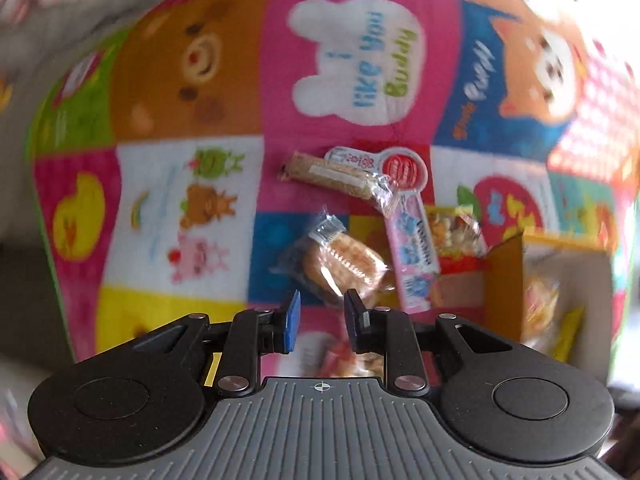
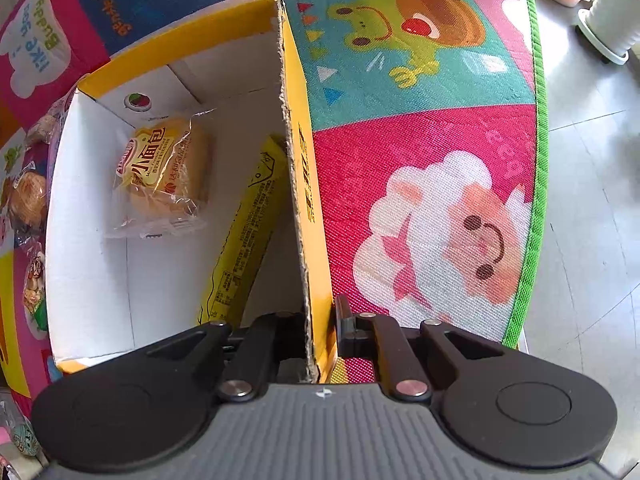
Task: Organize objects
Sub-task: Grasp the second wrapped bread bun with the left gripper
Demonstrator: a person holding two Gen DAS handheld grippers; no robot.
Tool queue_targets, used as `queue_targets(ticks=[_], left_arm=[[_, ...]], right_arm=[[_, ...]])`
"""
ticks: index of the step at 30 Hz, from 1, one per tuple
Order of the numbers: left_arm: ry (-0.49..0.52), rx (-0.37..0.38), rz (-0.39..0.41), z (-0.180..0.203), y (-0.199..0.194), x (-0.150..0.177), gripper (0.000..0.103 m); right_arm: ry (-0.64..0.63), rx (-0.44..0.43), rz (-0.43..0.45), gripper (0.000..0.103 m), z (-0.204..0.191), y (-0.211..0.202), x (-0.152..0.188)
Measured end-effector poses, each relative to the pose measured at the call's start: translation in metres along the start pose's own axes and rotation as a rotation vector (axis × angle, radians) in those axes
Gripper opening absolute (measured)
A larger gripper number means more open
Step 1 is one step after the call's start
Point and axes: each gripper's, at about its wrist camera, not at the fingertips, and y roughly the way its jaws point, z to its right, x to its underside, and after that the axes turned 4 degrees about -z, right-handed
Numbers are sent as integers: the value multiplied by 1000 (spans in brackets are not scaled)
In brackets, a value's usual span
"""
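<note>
Several wrapped snacks lie on the colourful play mat (image 1: 188, 80): a grain bar (image 1: 332, 176), a round pastry (image 1: 340, 264), a pink stick packet (image 1: 416, 256) and a yellow-red bag (image 1: 456, 236). My left gripper (image 1: 320, 312) hangs just above the pastry, its jaws nearly shut with a narrow gap and nothing between them. The yellow cardboard box (image 1: 504, 276) stands to the right of the pile. My right gripper (image 2: 320, 320) is shut on the box's side wall (image 2: 296, 160). Inside the box lie a bread packet (image 2: 164, 176) and a long yellow packet (image 2: 244, 232).
The mat's green edge (image 2: 538, 160) meets a grey tile floor (image 2: 592, 200) on the right. White plant pots (image 2: 612, 20) stand on that floor at the far right. More snacks (image 2: 28, 200) lie outside the box's left wall.
</note>
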Motion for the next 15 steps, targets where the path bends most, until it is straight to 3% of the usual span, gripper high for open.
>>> queue_targets(ticks=[4, 6, 8, 12, 15], left_arm=[[217, 12, 10, 4, 37, 33, 27], [268, 57, -14, 4, 59, 52, 28], [249, 110, -22, 0, 73, 65, 29], [83, 156, 72, -18, 73, 72, 29], [35, 60, 56, -23, 78, 66, 30]], right_arm=[[6, 22, -4, 9, -5, 0, -1], [18, 30, -2, 9, -6, -1, 0], [28, 34, 8, 9, -6, -2, 2], [12, 47, 33, 9, -10, -2, 10], [24, 39, 45, 9, -8, -3, 15]])
